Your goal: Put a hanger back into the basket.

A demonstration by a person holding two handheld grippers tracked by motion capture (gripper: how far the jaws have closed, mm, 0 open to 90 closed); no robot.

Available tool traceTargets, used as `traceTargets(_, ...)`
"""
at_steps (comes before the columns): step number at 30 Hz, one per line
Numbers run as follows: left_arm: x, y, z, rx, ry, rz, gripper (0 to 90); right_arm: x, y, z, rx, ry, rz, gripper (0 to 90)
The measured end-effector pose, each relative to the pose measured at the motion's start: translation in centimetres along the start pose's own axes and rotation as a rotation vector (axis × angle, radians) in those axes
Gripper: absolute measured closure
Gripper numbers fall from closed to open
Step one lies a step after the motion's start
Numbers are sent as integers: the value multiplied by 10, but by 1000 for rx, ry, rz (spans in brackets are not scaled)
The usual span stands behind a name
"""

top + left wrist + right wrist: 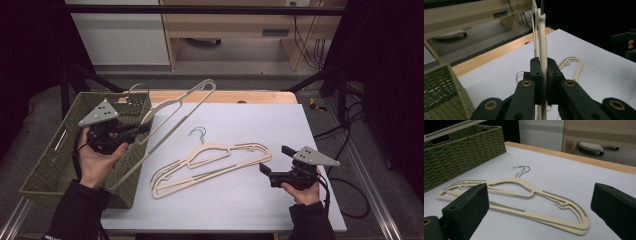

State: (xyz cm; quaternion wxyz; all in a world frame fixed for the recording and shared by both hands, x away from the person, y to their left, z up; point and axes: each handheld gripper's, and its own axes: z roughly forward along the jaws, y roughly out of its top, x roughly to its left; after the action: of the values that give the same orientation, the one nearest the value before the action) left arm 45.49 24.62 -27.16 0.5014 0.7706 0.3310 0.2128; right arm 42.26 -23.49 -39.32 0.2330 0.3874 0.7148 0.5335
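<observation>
Your left gripper (pixel 137 131) pinches one cream hanger (pixel 175 112), lifted at the desk's (pixel 280 210) left edge beside one green basket (pixel 50 165). Two stacked hangers (pixel 210 162) lie mid-desk before your right gripper (pixel 270 159), jaws spread.

The basket (pixel 60 155) sits at the left edge of the counter (pixel 280 120), overhanging it. Two stacked hangers (pixel 210 167) lie flat near the counter's middle, hooks toward the far edge. A third hanger (pixel 170 120) is lifted off the counter over the basket's right rim, tilted, one end toward the far edge (clamped in the left gripper (pixel 135 131), above the basket). The right gripper (pixel 272 162) is near the right edge, just right of the stacked hangers, fingers (pixel 466 207) wide apart toward them.
</observation>
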Motion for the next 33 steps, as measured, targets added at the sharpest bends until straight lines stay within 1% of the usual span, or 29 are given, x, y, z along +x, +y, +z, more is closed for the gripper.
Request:
traceTargets(3, 12, 1, -8, 2, 32, 4, 856, -1, -1, -1, 1, -4, 10, 25)
traceTargets(6, 23, 2, -16, -5, 54, 0, 856, -2, -2, 0, 7, -11, 8, 27)
traceTargets(8, 28, 2, -21, -10, 58, -6, 856, -3, -3, 0, 9, -10, 12, 27)
traceTargets(11, 39, 2, -29, -12, 76, -7, 856, -3, -3, 1, 13, -12, 14, 27)
traceTargets(15, 50, 0, -37, 5, 114, 10, 856, -3, -3, 1, 13, -12, 14, 27)
traceTargets(18, 59, -4, -42, 14, 128, 12, 856, -4, -3, 1, 13, -14, 16, 28)
traceTargets(21, 70, -9, -49, 6, 144, -6, 856, -4, -3, 1, 14, -13, 13, 28)
traceTargets(24, 80, -15, -55, 11, 157, -23, 856, -3, -3, 2, 16, -13, 15, 28)
traceTargets(25, 80, -15, -55, 11, 157, -23, 856, -3, -3, 2, 17, -12, 15, 28)
traceTargets(26, 88, -19, -58, 21, 169, -28, 856, -3, -3, 2, 16, -12, 17, 28)
traceTargets(27, 88, -19, -58, 21, 169, -28, 856, -3, -3, 2, 16, -12, 17, 28)
traceTargets(29, 100, -27, -65, 25, 184, -48, 856, -4, -3, 2, 18, -12, 17, 28)
traceTargets(33, 113, -36, -72, 34, 198, -65, 856, -3, -4, 3, 24, -10, 16, 28)
